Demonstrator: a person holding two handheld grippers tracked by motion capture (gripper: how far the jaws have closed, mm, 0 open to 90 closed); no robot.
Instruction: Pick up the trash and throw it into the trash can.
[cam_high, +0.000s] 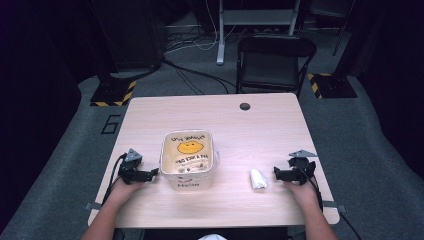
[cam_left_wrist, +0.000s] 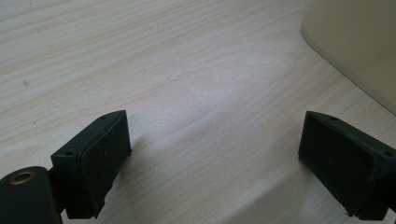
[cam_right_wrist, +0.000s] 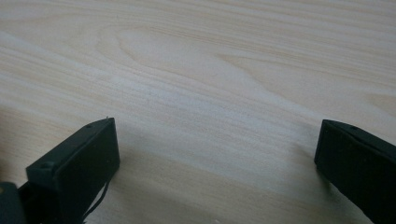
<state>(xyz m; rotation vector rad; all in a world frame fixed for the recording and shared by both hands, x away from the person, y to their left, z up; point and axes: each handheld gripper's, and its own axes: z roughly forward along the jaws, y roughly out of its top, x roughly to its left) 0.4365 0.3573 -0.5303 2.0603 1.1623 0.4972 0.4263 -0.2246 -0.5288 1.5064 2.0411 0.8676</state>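
Two hand-held grippers rest low on the near half of the wooden table (cam_high: 150, 210), one to each side, both with jaws spread wide and nothing between them. The left gripper (cam_high: 154, 173) points toward the table's middle; its own view shows both black pads over bare wood, with the cream wall of the container (cam_left_wrist: 359, 42) at upper right, close ahead but apart from the pads. The right gripper (cam_high: 277, 173) also points inward; its own view shows open pads (cam_right_wrist: 84, 168) above bare grain.

Between the two hands lie the things in question. A small crumpled white wad (cam_high: 258, 179), seemingly paper or tissue, lies just beside the right gripper, a short way off its jaw tips toward the centre. Its long axis runs roughly near-to-far, so across the gripper's line of approach. The right hand is plainly the nearer one to it.

Further left stands the square cream container (cam_high: 188, 160), open-topped, printed with a yellow smiling face and lettering, its near-left corner just off the left gripper's tips.

Judgement: the coming move turns on the right gripper advancing leftward onto the wad, the container lying beyond it.

Past the table, a black chair (cam_high: 275, 62) stands on the grey floor.
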